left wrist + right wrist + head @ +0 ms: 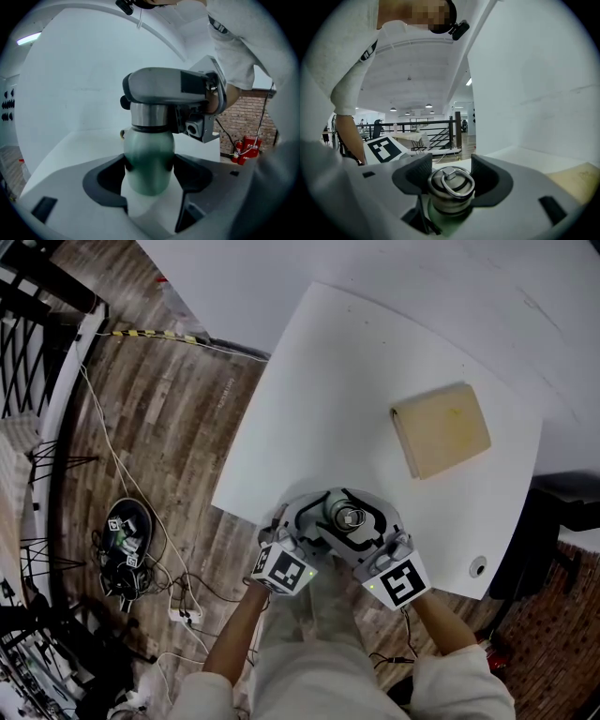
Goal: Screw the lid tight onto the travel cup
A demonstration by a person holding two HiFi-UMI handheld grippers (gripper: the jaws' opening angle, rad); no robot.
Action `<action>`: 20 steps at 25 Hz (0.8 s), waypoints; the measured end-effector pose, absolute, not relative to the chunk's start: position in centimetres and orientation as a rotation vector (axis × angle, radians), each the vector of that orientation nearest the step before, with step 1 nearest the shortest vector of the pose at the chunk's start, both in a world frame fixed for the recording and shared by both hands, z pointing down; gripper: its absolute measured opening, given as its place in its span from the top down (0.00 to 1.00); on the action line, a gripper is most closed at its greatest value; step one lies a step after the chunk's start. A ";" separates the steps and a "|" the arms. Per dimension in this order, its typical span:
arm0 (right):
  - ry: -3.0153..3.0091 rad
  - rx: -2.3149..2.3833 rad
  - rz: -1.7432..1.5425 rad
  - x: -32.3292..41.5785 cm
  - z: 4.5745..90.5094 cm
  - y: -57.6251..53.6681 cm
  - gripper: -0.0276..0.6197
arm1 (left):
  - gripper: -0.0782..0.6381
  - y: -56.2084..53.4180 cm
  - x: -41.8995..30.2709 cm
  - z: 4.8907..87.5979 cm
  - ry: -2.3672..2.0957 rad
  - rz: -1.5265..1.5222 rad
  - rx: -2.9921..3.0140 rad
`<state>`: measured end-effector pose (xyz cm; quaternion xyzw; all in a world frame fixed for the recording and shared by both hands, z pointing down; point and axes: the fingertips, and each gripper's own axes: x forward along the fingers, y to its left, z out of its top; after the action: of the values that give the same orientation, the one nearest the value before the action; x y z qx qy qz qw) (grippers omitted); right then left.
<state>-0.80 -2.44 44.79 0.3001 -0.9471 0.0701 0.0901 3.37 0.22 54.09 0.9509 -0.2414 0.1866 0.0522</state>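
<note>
The travel cup has a green body (149, 159) with a steel band and a metal lid (451, 185) that carries a ring. It is held over the near edge of the white table (328, 381). My left gripper (149, 165) is shut on the green body, one dark pad on each side. My right gripper (451, 180) comes from the other side and is shut on the lid, its jaws hugging the cap. In the head view the lid (348, 517) shows between the two gripper heads, and the cup's body is hidden below them.
A tan wooden block (441, 429) lies on the table to the far right. A small round fitting (478, 566) sits near the table's right corner. Cables and gear (127, 549) lie on the wooden floor at left. Red fire extinguishers (248, 147) stand by a brick wall.
</note>
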 end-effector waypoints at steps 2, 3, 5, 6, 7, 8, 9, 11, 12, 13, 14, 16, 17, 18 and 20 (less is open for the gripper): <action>-2.803 0.958 0.208 -0.6 44.8 -2.7 0.56 | 0.44 0.2 3.4 54.1 -0.735 0.567 2.891; -2.801 0.995 0.206 -0.6 44.6 -2.8 0.56 | 0.44 0.1 3.4 54.1 -0.735 0.567 2.890; -2.788 1.077 0.217 -0.5 44.5 -3.2 0.56 | 0.44 0.0 3.4 54.1 -0.735 0.570 2.890; -2.773 1.117 0.225 -0.3 44.5 -3.3 0.56 | 0.44 0.0 3.4 54.1 -0.734 0.570 2.890; -2.758 1.153 0.228 -0.2 44.5 -3.4 0.56 | 0.44 0.0 3.4 54.1 -0.732 0.569 2.890; -2.743 1.186 0.226 -0.1 44.5 -3.4 0.56 | 0.44 0.1 3.4 54.1 -0.731 0.568 2.890; -2.729 1.219 0.224 0.0 44.4 -3.5 0.56 | 0.44 0.1 3.4 54.0 -0.731 0.568 2.890; -2.705 1.284 0.220 0.0 44.3 -3.5 0.56 | 0.44 0.2 3.3 54.0 -0.733 0.569 2.889; -2.693 1.316 0.218 0.1 44.3 -3.5 0.56 | 0.44 0.3 3.3 53.9 -0.734 0.568 2.888; -2.681 1.346 0.218 0.1 44.3 -3.5 0.56 | 0.44 0.3 3.3 53.9 -0.733 0.567 2.888; -2.667 1.375 0.220 0.2 44.3 -3.5 0.56 | 0.44 0.3 3.3 53.9 -0.733 0.567 2.888; -2.637 1.432 0.227 0.4 44.4 -3.6 0.56 | 0.44 0.3 3.2 53.9 -0.734 0.569 2.889; -2.622 1.461 0.232 0.6 44.4 -3.7 0.56 | 0.44 0.2 3.3 54.0 -0.735 0.570 2.890; -2.607 1.487 0.237 0.7 44.5 -3.8 0.56 | 0.44 0.2 3.3 54.0 -0.736 0.571 2.890; -2.589 1.520 0.251 0.9 44.7 -3.7 0.56 | 0.44 0.2 3.4 54.1 -0.734 0.569 2.888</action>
<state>0.92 -3.72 44.68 0.5036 -0.8575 0.0830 0.0645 3.43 0.22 54.06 0.9506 -0.2416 0.1872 0.0539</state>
